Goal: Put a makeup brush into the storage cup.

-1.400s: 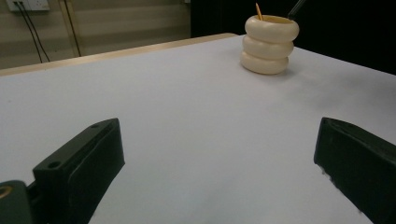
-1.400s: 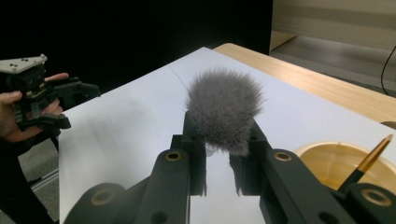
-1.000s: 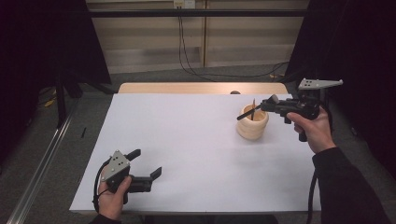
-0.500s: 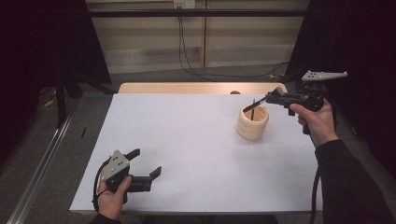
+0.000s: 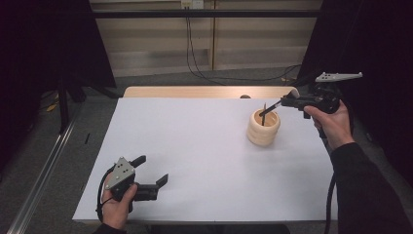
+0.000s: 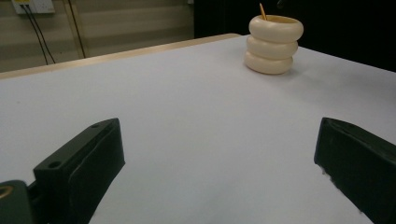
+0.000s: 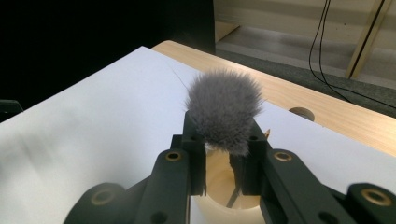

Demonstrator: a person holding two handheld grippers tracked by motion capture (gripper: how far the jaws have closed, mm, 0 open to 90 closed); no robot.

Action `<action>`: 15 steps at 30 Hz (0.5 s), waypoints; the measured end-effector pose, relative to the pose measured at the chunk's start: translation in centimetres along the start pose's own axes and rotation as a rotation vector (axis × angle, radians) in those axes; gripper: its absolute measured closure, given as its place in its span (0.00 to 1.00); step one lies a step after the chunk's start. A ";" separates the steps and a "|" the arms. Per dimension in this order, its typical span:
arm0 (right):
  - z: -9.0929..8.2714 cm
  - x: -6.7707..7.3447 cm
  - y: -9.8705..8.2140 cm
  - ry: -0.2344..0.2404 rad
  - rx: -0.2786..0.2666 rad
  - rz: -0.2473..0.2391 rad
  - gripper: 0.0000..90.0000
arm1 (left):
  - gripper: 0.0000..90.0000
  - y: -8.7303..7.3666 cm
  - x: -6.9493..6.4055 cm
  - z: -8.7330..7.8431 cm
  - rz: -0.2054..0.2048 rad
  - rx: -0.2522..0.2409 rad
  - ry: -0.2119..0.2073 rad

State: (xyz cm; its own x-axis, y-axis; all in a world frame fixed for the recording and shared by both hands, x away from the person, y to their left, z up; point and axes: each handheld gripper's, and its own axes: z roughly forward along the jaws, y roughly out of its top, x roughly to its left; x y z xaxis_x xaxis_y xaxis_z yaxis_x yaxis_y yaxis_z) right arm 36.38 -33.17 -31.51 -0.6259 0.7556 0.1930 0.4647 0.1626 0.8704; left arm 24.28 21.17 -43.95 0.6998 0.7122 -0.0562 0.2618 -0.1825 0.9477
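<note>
Right gripper view: unlabelled grey brush (image 7: 224,109) above plain cream holder (image 7: 219,193)

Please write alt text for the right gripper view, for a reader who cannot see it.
The right tongs are closed on a brush with a fluffy grey head, held above the open mouth of a cream holder. Behind lies a white table with a wooden edge.
</note>
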 end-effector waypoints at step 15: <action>1.1 -1.0 -0.3 -0.053 0.073 0.010 0.85 | 0.02 0.0 0.0 0.0 -0.004 -0.003 -0.003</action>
State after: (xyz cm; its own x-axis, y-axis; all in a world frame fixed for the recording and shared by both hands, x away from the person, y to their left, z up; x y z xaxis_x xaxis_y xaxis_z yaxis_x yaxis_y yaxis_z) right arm 37.58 -33.21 -32.43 -0.5881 0.7894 0.1759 0.5166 0.1994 0.8327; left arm 24.26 21.19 -43.96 0.7004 0.7111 -0.0608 0.2627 -0.1777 0.9484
